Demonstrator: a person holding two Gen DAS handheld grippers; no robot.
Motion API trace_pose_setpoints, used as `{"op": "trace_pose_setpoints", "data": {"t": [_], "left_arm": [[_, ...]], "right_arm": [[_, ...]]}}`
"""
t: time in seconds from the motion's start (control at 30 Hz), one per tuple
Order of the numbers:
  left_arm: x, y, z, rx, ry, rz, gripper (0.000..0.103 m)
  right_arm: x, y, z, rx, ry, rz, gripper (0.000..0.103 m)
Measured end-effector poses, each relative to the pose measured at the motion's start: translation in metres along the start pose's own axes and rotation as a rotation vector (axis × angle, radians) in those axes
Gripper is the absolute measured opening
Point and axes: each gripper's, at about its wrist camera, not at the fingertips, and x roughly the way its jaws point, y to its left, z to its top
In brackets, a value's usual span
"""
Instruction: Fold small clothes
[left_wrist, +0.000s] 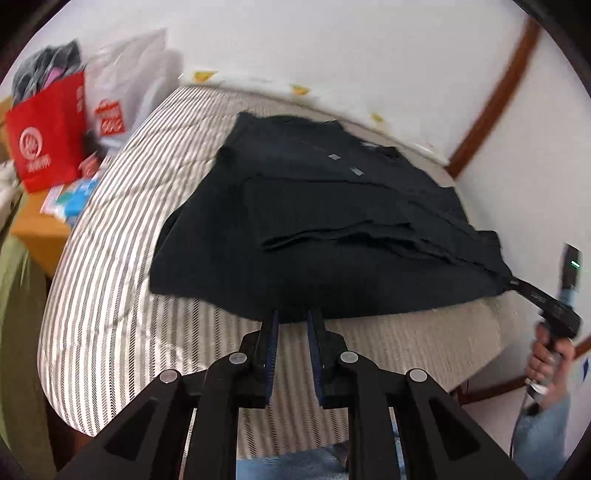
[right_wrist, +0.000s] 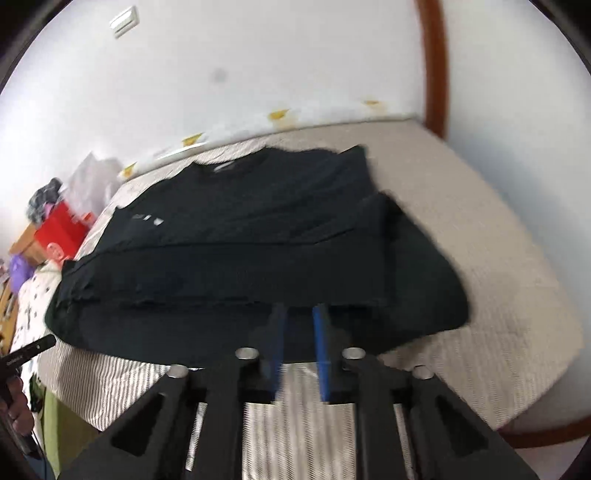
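Left gripper (left_wrist: 293, 314): jaws seen slightly apart, a narrow gap between the blue pads, tips at the near hem of the black garment (left_wrist: 314, 221); whether cloth is pinched cannot be told. Right gripper (right_wrist: 299, 312): frame blurred, blue pads read as nearly together, tips at the near hem; no grip is confirmed. Garment is laid on the bed (left_wrist: 122, 236), partly folded, matte dark knit, stacked layers with stepped edges, small grey marks on top. Bed cover is striped, woven, grey and cream. Red paper bag (left_wrist: 48, 133) is seen far left.
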Motion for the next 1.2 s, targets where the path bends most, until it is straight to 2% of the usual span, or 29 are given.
{"op": "trace_pose_setpoints", "data": {"t": [0.13,0.4,0.5,0.73,0.87,1.2], "left_arm": [[0.0,-0.013,0.007,0.054,-0.02,-0.002,0.016],[0.035,-0.027,0.021,0.05,0.028,-0.101,0.016],[0.048,-0.033,0.026,0.061,0.032,-0.085,0.012],[0.07,-0.042,0.046,0.071,0.035,-0.065,0.011],[0.073,-0.044,0.066,0.049,0.039,-0.123,0.011],[0.094,-0.042,0.125,0.056,0.0,-0.085,0.011]], "right_arm": [[0.024,-0.002,-0.001,0.017,0.039,0.017,0.01],[0.033,0.005,-0.001,-0.052,0.078,-0.03,0.01],[0.038,0.004,0.002,-0.044,0.093,-0.027,0.01],[0.045,0.01,0.009,-0.077,0.095,-0.043,0.009],[0.049,0.007,0.024,-0.061,0.067,-0.023,0.007],[0.076,-0.005,0.086,-0.013,0.0,-0.044,0.007]]}}
